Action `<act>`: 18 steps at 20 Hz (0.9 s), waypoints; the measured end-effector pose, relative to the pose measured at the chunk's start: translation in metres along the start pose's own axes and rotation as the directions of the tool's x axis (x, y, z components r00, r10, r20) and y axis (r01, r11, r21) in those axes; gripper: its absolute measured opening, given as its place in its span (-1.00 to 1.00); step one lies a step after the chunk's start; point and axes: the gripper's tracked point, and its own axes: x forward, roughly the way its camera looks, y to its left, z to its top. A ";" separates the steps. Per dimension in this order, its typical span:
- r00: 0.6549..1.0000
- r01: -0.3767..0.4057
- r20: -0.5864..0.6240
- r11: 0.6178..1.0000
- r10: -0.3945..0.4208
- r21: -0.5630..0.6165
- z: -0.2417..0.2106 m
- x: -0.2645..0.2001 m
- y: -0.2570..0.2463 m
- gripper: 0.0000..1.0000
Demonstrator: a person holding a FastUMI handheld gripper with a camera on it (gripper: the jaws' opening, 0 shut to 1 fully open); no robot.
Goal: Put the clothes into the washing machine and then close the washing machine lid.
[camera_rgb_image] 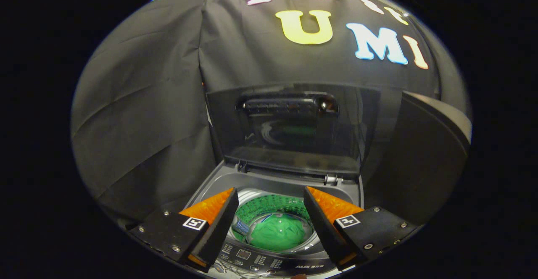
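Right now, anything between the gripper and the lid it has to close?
Nothing visible. The gripper is open and empty above the drum, where the green clothes already lie. The lid stands upright just beyond the fingers, with open space between.

1. A black cloth wall [143, 102] hangs at the far side, creased in long folds.
2. Two cloth panels meet at a vertical seam left of centre.
3. A dark curved panel [424, 161] stands to the right.
4. A pale strip shows above the cloth.
5. The light is dim.
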 end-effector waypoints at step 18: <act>0.954 0.063 0.294 0.998 -0.059 -0.002 0.163 0.010 -0.004 0.91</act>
